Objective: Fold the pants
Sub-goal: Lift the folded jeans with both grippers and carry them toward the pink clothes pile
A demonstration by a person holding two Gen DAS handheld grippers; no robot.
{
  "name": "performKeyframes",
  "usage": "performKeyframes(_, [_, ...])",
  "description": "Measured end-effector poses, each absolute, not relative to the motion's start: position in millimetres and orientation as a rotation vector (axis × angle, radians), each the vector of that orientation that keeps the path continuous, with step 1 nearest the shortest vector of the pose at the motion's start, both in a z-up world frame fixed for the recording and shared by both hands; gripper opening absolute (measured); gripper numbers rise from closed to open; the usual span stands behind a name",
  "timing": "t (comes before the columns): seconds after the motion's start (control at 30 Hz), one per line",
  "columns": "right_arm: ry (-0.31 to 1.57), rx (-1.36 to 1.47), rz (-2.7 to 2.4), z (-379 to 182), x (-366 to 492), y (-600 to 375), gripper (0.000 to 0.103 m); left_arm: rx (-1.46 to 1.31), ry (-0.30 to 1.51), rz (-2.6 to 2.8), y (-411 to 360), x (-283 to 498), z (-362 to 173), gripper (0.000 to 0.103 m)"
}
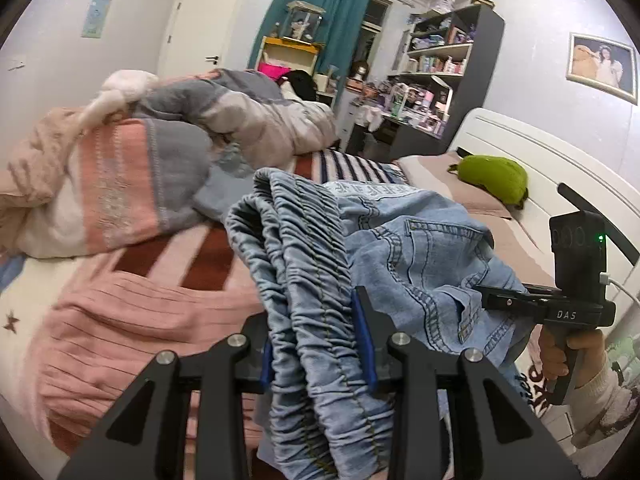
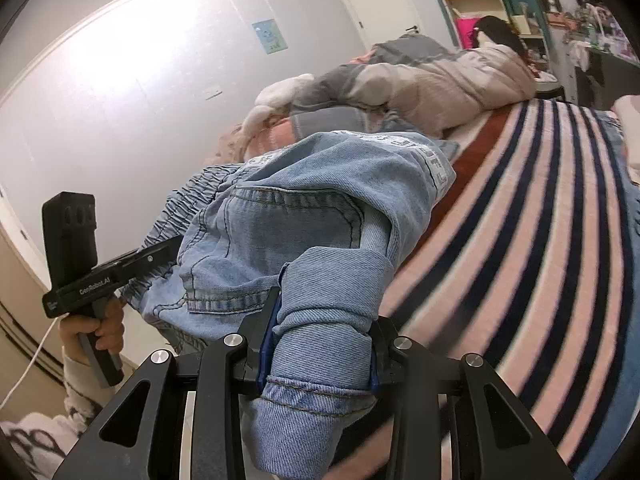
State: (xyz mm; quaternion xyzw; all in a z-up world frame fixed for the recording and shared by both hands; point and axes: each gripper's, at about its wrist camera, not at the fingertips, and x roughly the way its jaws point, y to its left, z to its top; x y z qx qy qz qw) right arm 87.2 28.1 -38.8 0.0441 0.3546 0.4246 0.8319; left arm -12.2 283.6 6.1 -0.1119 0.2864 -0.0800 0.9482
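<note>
Light blue denim pants (image 1: 404,248) hang bunched between my two grippers, lifted above the striped bed. My left gripper (image 1: 320,344) is shut on the gathered elastic waistband (image 1: 308,280). My right gripper (image 2: 320,340) is shut on a hemmed fold of the denim (image 2: 328,312). The right gripper (image 1: 512,300) shows at the right of the left wrist view, its jaws hidden in the cloth. The left gripper (image 2: 160,256) shows at the left of the right wrist view, its jaws also buried in the pants (image 2: 312,208).
The bed carries a pink, red and navy striped blanket (image 2: 520,240). A pile of quilts and bedding (image 1: 140,160) lies at the far side. A green pillow (image 1: 492,176) rests by the white headboard (image 1: 540,152). Shelves (image 1: 440,60) stand behind.
</note>
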Motion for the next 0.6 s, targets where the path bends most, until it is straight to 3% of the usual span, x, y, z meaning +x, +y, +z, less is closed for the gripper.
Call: performKeyframes(0.6, [0.846, 0.071, 1.039, -55, 104, 160, 0.028, -0.289, 0.639, -0.042, 414, -16, -6, 0.030])
